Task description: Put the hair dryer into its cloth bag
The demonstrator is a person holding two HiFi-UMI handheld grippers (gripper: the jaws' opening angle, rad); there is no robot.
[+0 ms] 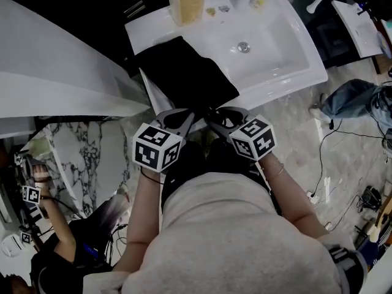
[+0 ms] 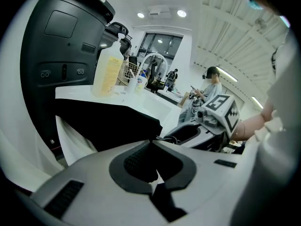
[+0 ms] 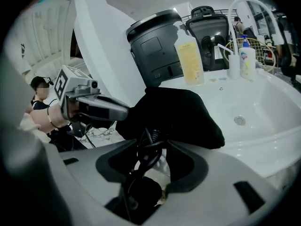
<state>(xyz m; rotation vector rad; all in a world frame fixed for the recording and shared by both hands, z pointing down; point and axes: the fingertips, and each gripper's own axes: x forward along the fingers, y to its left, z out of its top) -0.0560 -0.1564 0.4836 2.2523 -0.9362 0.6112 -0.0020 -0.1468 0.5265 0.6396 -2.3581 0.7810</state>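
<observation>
The black cloth bag (image 1: 184,72) lies bulging on the left ledge of the white sink (image 1: 275,54), its near edge hanging over the front. My left gripper (image 1: 188,116) is shut, its tips (image 2: 153,142) at the bag's (image 2: 103,121) near edge, pinching the cloth as far as I can see. Right beside it, my right gripper (image 1: 214,116) stands part open (image 3: 153,145) at the bag (image 3: 178,112). A looped black cord (image 3: 149,147) runs between its jaws without being pinched. The hair dryer's body is hidden.
A yellow soap bottle (image 1: 186,2) and small bottles stand at the back of the sink. A dark round appliance (image 3: 155,46) stands behind the bag. A white slanted panel (image 1: 55,72) lies to the left. Another person (image 1: 55,250) crouches at the lower left.
</observation>
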